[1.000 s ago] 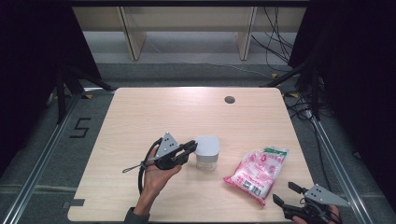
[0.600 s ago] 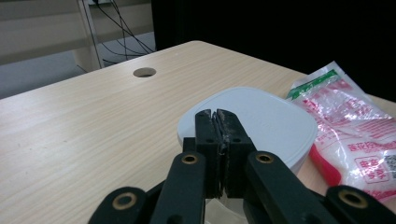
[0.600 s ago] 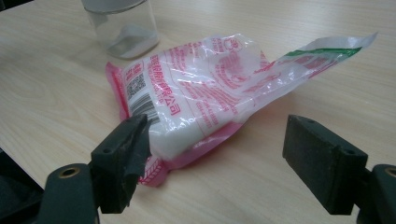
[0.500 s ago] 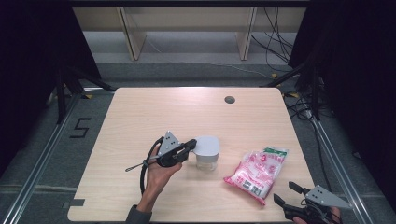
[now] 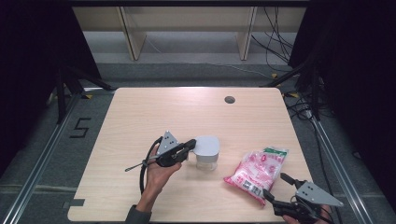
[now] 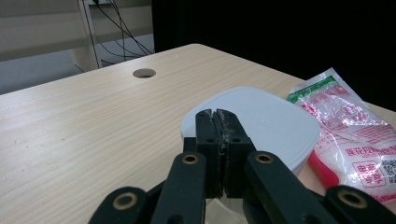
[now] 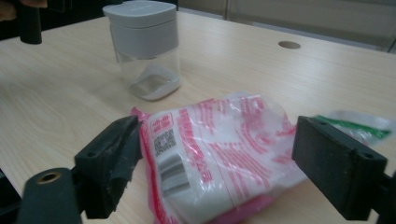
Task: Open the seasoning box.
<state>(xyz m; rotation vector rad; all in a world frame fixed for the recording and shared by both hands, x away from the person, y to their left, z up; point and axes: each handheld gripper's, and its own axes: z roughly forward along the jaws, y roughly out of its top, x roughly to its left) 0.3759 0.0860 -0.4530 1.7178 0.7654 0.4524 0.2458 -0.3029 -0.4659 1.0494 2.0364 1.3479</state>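
On the light wooden table (image 5: 154, 112), a clear plastic jar with a grey square lid (image 5: 206, 151) stands upright a little near of the middle. The left gripper (image 5: 190, 145) lies just left of it, held in the person's left hand (image 5: 158, 176), with its tips at the edge of the lid. In the left gripper view its 2 black jaws are pressed together with nothing between them, their tips level with the lid's near edge (image 6: 252, 121); whether they touch the lid cannot be told.

To the right of the jar, and apart from it, lies a pink and white printed plastic bag (image 5: 258, 171) with a green end, flat on the table near its right side. The right gripper (image 5: 274, 187) sits at the near right corner, pointing at the bag's near end. Its jaws have just been opening and stand wide apart; in the right gripper view the bag (image 7: 224, 154) lies between them without either pad pressing on it.

A round cable hole (image 5: 229, 99) sits in the far right part of the table.
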